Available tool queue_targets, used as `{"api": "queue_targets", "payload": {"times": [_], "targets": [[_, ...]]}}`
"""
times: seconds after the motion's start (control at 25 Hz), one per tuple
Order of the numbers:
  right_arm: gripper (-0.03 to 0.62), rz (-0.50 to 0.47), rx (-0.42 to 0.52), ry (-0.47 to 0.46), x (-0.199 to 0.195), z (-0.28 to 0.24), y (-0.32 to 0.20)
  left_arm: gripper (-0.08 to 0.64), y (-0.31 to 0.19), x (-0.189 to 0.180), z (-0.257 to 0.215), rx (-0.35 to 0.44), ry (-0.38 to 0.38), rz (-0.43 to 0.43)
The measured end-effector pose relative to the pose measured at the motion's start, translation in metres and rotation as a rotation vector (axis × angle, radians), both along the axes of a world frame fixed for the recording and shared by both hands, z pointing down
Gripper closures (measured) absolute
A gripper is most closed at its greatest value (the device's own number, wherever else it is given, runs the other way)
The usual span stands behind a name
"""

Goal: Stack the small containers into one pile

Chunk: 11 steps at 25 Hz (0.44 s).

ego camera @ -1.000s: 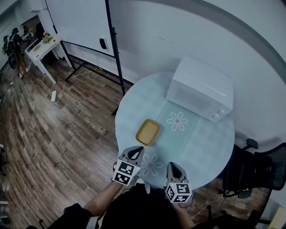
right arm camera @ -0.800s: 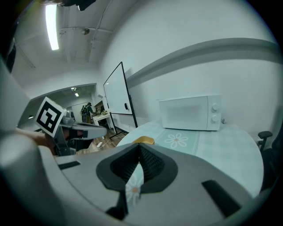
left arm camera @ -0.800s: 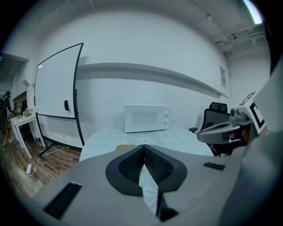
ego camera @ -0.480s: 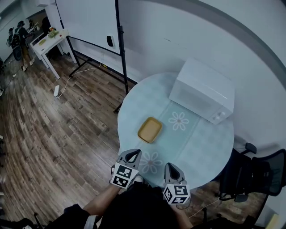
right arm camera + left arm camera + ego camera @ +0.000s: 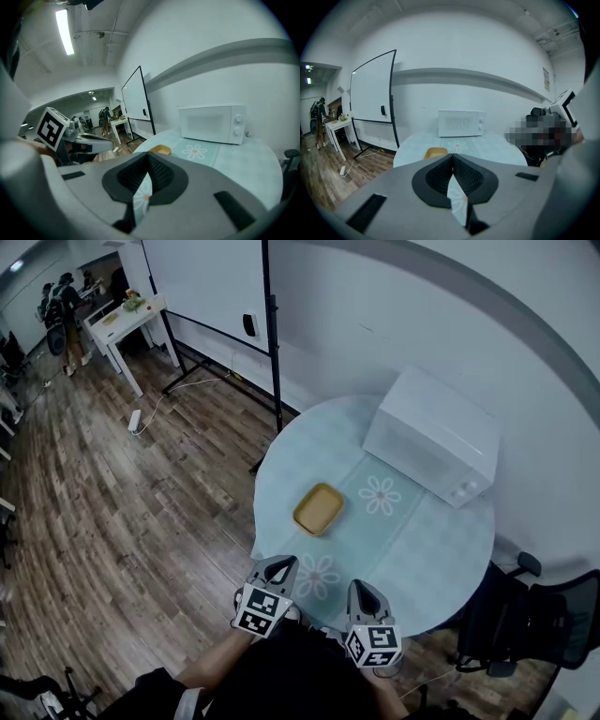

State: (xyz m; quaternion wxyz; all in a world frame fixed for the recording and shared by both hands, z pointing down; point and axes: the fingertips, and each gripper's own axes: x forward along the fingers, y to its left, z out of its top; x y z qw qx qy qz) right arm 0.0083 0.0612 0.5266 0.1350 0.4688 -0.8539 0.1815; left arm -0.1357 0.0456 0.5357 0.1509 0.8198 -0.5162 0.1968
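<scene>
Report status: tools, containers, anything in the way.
Left tool shut, empty; right tool shut, empty. One yellow container sits on the table, untouched. Nothing between it and the tools.

No words, brands or numbers are showing clearly enough to read. The cubes on the left gripper [image 5: 280,562] and right gripper [image 5: 361,588] are showing only black-and-white square code patterns. The microwave [image 5: 433,437] front is showing no legible brand, and a small wall notice [image 5: 546,78] is hanging too far off to read.

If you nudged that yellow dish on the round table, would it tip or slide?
The yellow dish looks shallow and flat-bottomed, so it would probably slide rather than tip. It seems empty, so it is likely light. The table cover looks smooth, offering little grip.
</scene>
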Motion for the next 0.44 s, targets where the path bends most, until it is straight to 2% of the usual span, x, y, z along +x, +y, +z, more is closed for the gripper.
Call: {"api": "queue_targets", "payload": {"times": [0.44], "targets": [[0.569,-0.041,-0.01,-0.014,0.019,0.004,0.014,0.546,0.015,0.03,0.0,-0.007,-0.012,-0.018]]}}
